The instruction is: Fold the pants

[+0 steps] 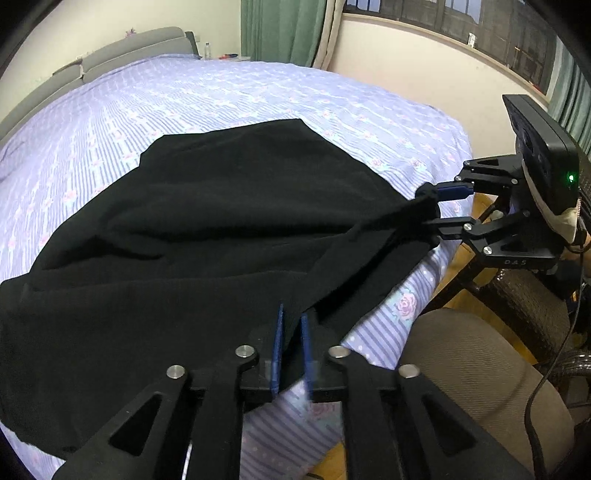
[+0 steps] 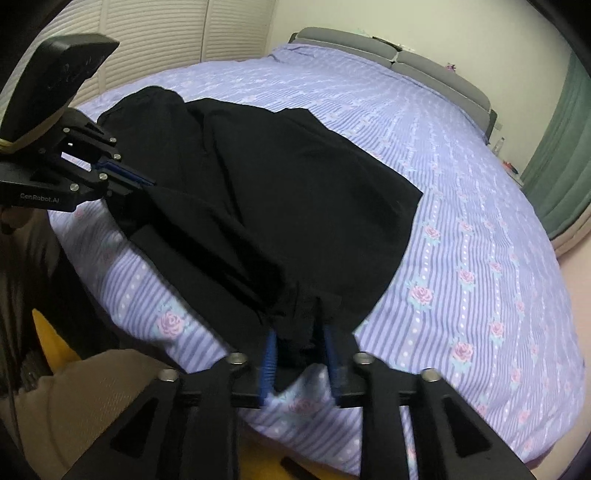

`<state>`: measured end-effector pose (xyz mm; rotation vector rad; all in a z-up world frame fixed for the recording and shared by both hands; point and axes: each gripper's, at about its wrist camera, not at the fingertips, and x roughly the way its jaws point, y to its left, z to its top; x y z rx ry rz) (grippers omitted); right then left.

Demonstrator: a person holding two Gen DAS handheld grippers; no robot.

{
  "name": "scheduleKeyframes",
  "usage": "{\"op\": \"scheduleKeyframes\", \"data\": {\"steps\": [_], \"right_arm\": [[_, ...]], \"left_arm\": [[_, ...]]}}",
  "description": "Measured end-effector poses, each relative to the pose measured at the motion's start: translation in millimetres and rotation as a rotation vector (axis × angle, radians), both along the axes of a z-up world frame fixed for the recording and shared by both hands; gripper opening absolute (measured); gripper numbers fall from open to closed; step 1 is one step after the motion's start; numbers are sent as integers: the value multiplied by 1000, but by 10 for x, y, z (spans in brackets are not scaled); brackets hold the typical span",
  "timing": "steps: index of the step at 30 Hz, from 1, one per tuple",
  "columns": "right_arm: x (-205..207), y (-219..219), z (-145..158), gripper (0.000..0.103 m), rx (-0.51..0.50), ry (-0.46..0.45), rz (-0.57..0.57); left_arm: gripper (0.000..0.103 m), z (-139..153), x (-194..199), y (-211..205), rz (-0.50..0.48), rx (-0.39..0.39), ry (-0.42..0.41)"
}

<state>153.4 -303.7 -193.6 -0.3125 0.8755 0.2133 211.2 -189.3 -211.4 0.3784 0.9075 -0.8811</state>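
The black, soft-knit pair of pants (image 1: 177, 229) is lying spread across the near part of a bed covered by a lilac striped sheet printed with pink roses (image 1: 229, 99), its near edge hanging over the side of the mattress. The left gripper with blue-padded black fingers (image 1: 293, 347) is pinching that near edge, its two pads close together with a fold of black cloth between them. The right gripper of the same build (image 2: 301, 350) is clamping another bunched part of the same edge, the fabric gathering into a tight twist between its pads.

The left wrist view is showing the right gripper (image 1: 439, 208) from the side, at the bed's corner, with the cloth pulled into a taut ridge running toward it; it is also showing a brown ribbed seat cushion (image 1: 480, 369) beside the bed and a dark wicker chair (image 1: 528, 302) behind it. The right wrist view is showing the left gripper (image 2: 147, 182) from the side instead, biting the pants at the mattress edge, and the far straight hem of the garment lying flat on the sheet.

A grey padded headboard (image 2: 399, 62) is standing at the far end of the bed. Green curtains (image 1: 280, 29) are hanging by a long window (image 1: 461, 22), and white slatted closet doors (image 2: 166, 29) are lining the opposite wall. Wooden floor (image 1: 484, 206) is showing below the bed corner.
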Motion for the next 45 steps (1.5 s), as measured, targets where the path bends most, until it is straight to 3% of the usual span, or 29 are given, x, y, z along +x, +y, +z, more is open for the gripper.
{"op": "scheduleKeyframes", "data": {"steps": [4,14,20,25,27,31,36,39,45], "right_arm": [[-123,-143,88,45,79,0,-29],[-423,-262,209,45,230,75,13],[-360,-175,411,45,234,13,-1],[-92,-198,478,44,270,-38,-116],[-4,-173,383,41,254,-19,-134],[58,-68,-3,26,174,95,-135],[-64,-147,-264,25,125,151,-174],[-89,-195,-199,25,153,137,-197],[30,-45,337,31,160,26,-142]], "left_arm": [[32,42,-71,65,0,-6,2],[32,-135,-138,274,38,32,46],[32,191,-130,340,48,-27,-23],[40,265,176,461,149,-88,-40],[40,161,265,497,180,-73,-29],[39,-107,351,601,221,-25,6],[39,-321,346,759,245,-5,29],[39,-234,305,790,242,-26,17],[43,219,213,1041,288,-74,-58]]}}
